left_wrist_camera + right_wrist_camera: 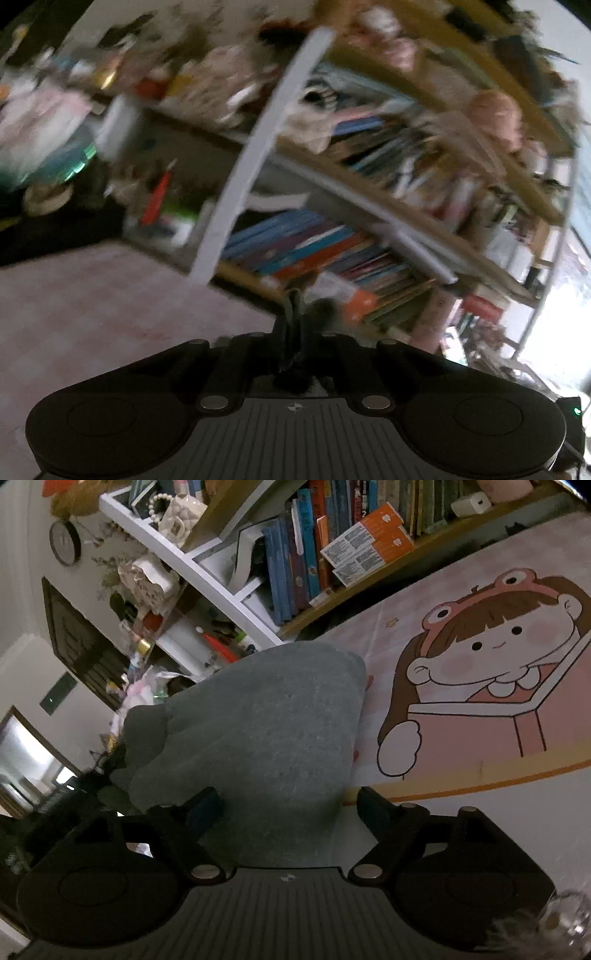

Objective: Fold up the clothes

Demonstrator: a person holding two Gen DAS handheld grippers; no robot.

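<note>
Bookshelves (295, 554) crowd behind the grey garment (258, 731); your left gripper (293, 317) pinches a dark fold, your right gripper (288, 805) gapes over the cloth; lift unevenly and it may slump.

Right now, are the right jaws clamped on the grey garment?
No: in the right wrist view the right gripper has its jaws spread wide over the grey garment, neither one pinching the fabric.

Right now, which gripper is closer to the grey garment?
Right. The right gripper hangs open just over the grey garment, which lies between its fingers. The left gripper is shut, aimed at the bookshelf; no garment shows in its blurred view.
</note>
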